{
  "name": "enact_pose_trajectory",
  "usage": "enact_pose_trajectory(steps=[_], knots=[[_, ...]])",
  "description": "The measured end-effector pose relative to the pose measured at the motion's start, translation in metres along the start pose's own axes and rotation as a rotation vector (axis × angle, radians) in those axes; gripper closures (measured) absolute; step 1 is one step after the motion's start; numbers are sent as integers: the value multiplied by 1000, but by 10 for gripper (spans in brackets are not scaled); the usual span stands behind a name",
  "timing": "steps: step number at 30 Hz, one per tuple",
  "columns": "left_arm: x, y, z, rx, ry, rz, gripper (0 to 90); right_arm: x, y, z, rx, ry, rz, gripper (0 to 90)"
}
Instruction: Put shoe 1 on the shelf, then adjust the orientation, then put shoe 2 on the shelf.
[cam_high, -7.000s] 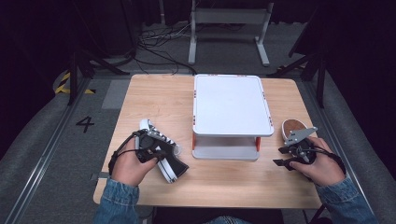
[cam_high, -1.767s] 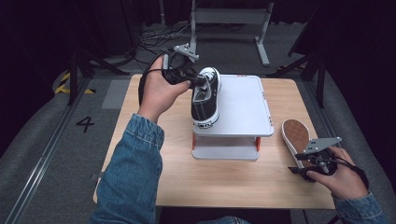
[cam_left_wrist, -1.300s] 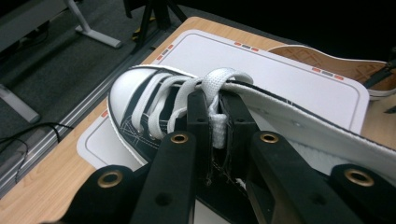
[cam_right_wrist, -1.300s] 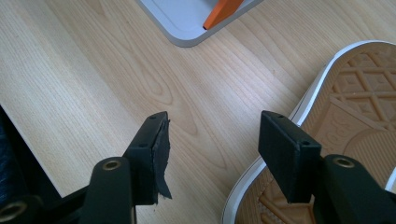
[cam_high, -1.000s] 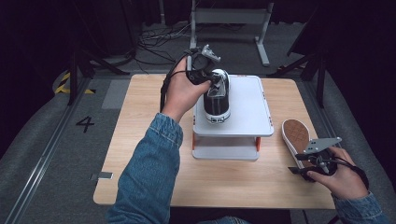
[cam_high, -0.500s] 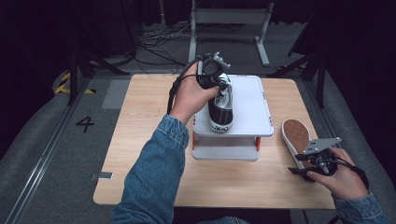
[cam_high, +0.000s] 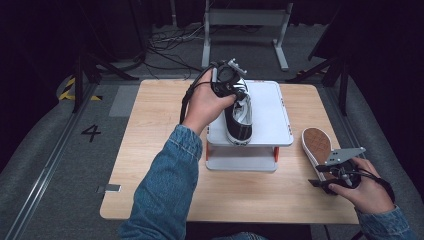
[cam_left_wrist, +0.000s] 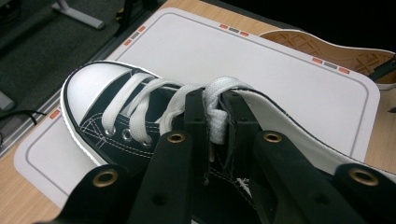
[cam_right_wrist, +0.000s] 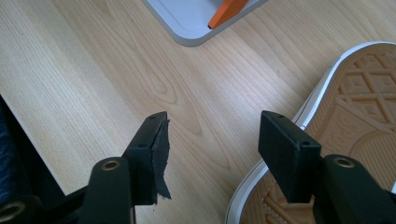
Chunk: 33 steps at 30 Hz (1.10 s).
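Between the jaws of the left gripper (cam_left_wrist: 215, 128) sits the white lace of a black shoe (cam_left_wrist: 140, 126) — the pads pinch the lace knot and tongue, though the jaws have just been easing apart a little. Under this gripper the shoe rests upright on a white stand (cam_high: 270, 115), its white toe cap pointing away from the gripper in the left gripper view. From the high view, the left gripper (cam_high: 235, 92) hangs over the shoe's (cam_high: 239, 122) heel end, on the stand's left half.

Off to the right, the right gripper (cam_right_wrist: 212, 149) is unclenched and holds nothing — bare bench (cam_right_wrist: 93, 84) shows between its jaws. Just beside its right jaw lies a second shoe (cam_right_wrist: 355, 135), sole up, its tan tread and white rim showing. From the high view, this shoe (cam_high: 316, 147) lies just ahead of the right gripper (cam_high: 325, 175), near the bench's right edge, apart from the stand.
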<state>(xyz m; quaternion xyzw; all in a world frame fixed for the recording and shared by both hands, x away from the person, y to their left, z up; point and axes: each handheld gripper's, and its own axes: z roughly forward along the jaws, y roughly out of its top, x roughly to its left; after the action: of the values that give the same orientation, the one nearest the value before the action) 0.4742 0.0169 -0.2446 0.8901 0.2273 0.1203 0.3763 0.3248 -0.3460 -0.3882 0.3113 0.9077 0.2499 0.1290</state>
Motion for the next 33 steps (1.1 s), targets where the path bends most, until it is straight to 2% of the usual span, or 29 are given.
enact_pose_trajectory(steps=[2,3,4,5,7,11,14,19,22,25,26,27,33], knots=[[1,-1,-4,-38,1,-6,724,0,1,0,0,3,-3,443],[1,-1,-4,-38,1,-6,657,-1,1,0,-1,3,-4,442],[2,-2,-7,-59,-1,-25,599,-1,1,1,-1,3,-2,442],[3,-3,-10,-78,3,-34,599,-1,1,1,-1,3,-2,442],[3,-4,-17,-101,8,-50,534,-2,1,0,1,2,1,441],[1,-6,-28,-116,4,-43,464,-5,0,-5,-10,-13,12,441],[2,-10,-38,-124,-3,-47,455,-7,-1,-8,-17,-19,19,441],[-1,-24,-62,-127,31,-31,435,-11,-3,-12,-24,-25,29,441],[-3,-35,-76,-129,47,-38,421,-17,0,-17,-45,-42,33,441],[-6,-49,-89,-125,68,-44,417,-22,5,-20,-59,-47,33,441],[-8,-59,-96,-116,73,-49,414,-23,6,-19,-60,-48,31,441],[-8,-59,-96,-116,73,-49,407,-23,6,-19,-60,-48,31,441],[-12,-95,-114,-104,105,-65,390,-34,8,-17,-64,-54,55,443]])
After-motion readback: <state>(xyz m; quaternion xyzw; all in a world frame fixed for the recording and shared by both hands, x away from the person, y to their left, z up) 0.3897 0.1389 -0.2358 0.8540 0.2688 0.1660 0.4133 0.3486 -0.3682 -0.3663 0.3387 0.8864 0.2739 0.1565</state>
